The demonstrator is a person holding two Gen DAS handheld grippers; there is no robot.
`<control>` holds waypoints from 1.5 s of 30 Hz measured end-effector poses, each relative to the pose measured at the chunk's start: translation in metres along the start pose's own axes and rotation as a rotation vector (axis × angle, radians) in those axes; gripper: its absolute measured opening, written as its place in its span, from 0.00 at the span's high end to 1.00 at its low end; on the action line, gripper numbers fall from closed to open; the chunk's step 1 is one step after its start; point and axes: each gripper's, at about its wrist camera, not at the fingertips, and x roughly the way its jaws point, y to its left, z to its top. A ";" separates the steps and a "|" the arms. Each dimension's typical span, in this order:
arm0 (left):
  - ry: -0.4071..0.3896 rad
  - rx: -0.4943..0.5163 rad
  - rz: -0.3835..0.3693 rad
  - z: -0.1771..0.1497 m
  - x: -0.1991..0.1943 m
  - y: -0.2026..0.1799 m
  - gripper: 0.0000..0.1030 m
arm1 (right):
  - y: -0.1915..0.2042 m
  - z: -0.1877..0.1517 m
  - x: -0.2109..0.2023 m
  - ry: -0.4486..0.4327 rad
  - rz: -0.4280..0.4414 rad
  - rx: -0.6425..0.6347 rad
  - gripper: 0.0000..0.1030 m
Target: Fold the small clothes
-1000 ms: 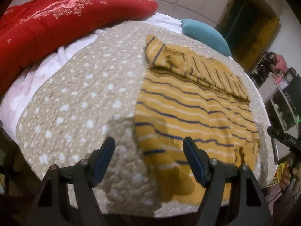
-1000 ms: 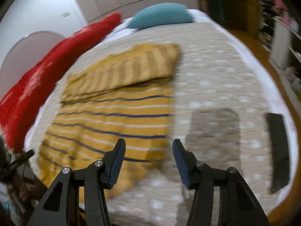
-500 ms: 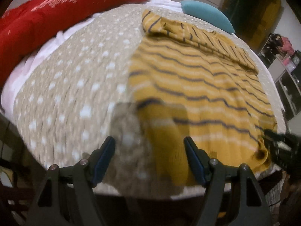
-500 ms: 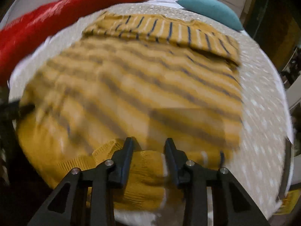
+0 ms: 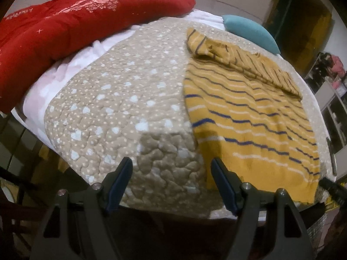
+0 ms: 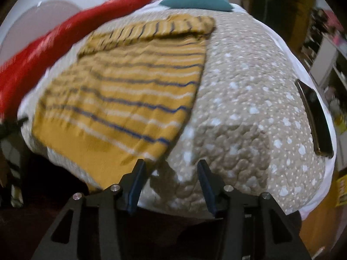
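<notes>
Here the striped sweater (image 5: 249,117) lies flat, left gripper (image 5: 171,182) wide, right gripper (image 6: 170,181) opening, both empty.

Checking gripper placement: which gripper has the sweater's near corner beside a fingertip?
The right gripper: the sweater corner lies by its left fingertip. The left gripper frames mostly quilt.

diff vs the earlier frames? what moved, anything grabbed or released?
Half a second ago the right gripper had the yellow striped sweater's near fold between its narrowed jaws. Now that fold is gone, the sweater lies flat, and the jaws are opening with nothing between them, beside its near corner. The left gripper stayed open and empty at the other near corner. Red quilt, teal pillow and folded far sleeves unchanged.
</notes>
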 end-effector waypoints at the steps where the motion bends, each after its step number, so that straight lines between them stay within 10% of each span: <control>1: 0.005 0.011 0.007 -0.001 0.002 -0.004 0.29 | -0.003 0.003 -0.001 -0.009 0.008 0.023 0.46; 13: -0.031 0.176 0.163 -0.012 0.002 -0.028 0.28 | 0.007 0.010 0.015 -0.018 0.022 0.066 0.39; 45: -0.033 0.158 0.150 -0.011 0.001 -0.027 0.27 | 0.001 0.008 0.025 -0.008 0.037 0.098 0.32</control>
